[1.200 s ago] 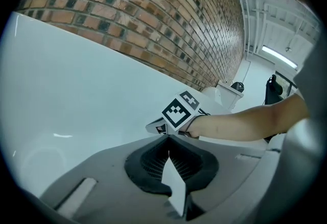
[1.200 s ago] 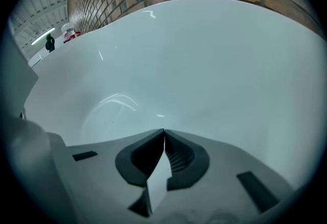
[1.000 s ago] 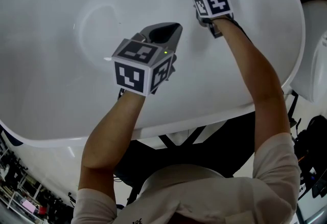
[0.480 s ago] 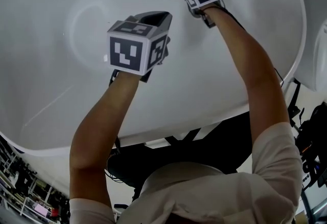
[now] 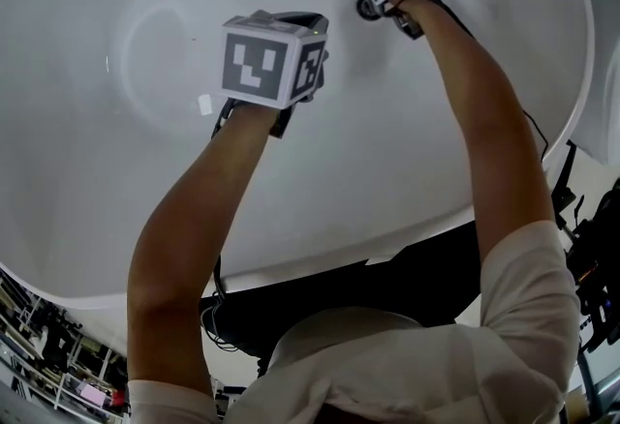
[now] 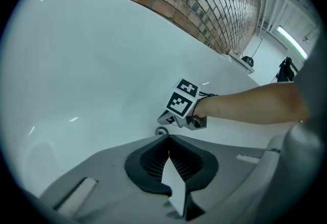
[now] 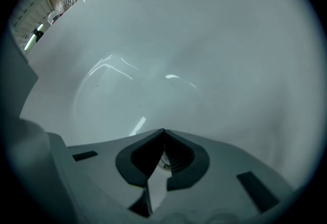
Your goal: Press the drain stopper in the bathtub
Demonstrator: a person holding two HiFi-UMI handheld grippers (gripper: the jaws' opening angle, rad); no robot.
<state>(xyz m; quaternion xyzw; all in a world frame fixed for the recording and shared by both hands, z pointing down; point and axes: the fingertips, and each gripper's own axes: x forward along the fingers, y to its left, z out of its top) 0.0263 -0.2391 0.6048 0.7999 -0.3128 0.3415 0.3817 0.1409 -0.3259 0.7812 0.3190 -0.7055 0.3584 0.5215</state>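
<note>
1. Dark-centred, with a round metal ring, the drain stopper (image 5: 365,8) sits in the floor of the glossy white oval bathtub (image 5: 107,209), toward the far right of the basin.
2. The right gripper (image 7: 164,130) is grey plastic with a black-and-white marker cube. It points down at the stopper from just right of it. Its jaws are pressed together at the tips, with nothing clamped. I cannot tell whether the tip touches the stopper.
3. The person's right forearm (image 5: 484,132) reaches almost straight from the near right across the rim.
4. The left gripper (image 6: 168,137) hangs left of the stopper and nearer, above the tub floor. Its jaws are likewise closed tip to tip and empty, and the black pads are ribbed.
5. The left forearm (image 5: 194,228) rises from the near left.
6. The tub walls are smooth and curved, streaked with reflected light. A red-brown brick wall (image 6: 204,3) runs beyond the far rim.
</note>
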